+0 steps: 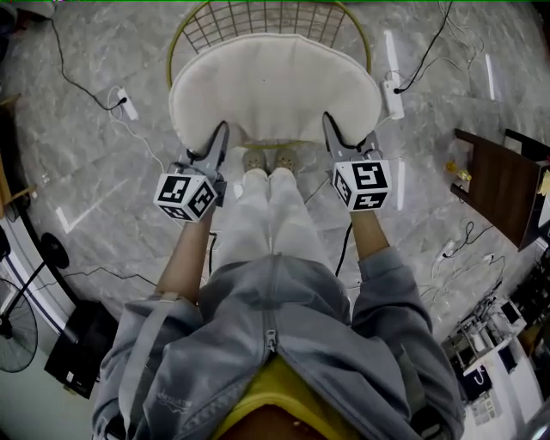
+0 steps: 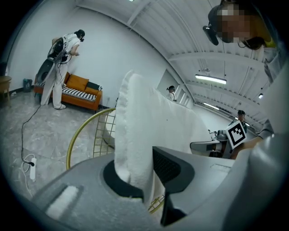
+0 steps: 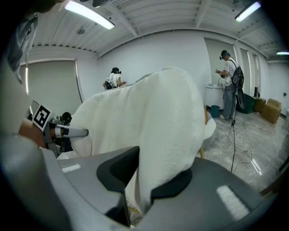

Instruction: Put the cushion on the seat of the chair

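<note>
A thick white cushion (image 1: 275, 86) is held between both grippers over the gold wire chair (image 1: 258, 21). My left gripper (image 1: 216, 137) is shut on the cushion's near left edge, and the white fabric (image 2: 135, 135) is pinched between its jaws. My right gripper (image 1: 333, 129) is shut on the near right edge, with the cushion (image 3: 162, 135) squeezed between its jaws. The cushion covers most of the chair's seat, so only the round back rim and its wire grid show above it. The chair's gold rim (image 2: 86, 128) also appears in the left gripper view.
Cables and power strips (image 1: 125, 101) lie on the grey marble floor around the chair. A dark wooden table (image 1: 494, 185) stands at the right, a fan (image 1: 17, 331) at the lower left. The person's feet (image 1: 268, 160) are just in front of the chair. Other people stand far off.
</note>
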`<state>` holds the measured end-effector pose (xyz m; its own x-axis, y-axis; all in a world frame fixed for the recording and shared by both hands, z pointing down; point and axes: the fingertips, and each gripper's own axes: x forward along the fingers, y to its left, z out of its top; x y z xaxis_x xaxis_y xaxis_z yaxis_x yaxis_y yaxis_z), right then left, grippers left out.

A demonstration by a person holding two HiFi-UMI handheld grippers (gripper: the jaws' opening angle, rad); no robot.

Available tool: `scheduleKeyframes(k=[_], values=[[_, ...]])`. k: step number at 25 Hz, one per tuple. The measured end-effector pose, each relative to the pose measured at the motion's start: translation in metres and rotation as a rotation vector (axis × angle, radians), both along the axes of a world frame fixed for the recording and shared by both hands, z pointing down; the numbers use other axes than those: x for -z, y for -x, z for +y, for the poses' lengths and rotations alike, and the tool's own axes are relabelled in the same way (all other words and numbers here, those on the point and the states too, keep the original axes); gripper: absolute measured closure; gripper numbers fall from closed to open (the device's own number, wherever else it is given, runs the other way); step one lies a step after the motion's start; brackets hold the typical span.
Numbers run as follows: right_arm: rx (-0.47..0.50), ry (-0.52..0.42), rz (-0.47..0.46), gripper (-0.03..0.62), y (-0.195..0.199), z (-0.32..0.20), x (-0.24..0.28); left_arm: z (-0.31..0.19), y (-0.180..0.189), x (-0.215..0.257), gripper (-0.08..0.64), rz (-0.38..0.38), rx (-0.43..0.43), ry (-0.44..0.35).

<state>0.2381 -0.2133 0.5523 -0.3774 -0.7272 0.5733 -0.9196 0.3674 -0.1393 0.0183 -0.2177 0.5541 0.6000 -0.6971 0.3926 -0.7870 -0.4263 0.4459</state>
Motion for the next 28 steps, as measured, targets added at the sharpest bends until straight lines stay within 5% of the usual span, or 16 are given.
scheduleKeyframes(k=[28], values=[[0.072,0.311,0.017,0.497,-0.004,0.003,-0.198,0.015,-0.004,-0.196,0.491,0.009,0.011,0.329]])
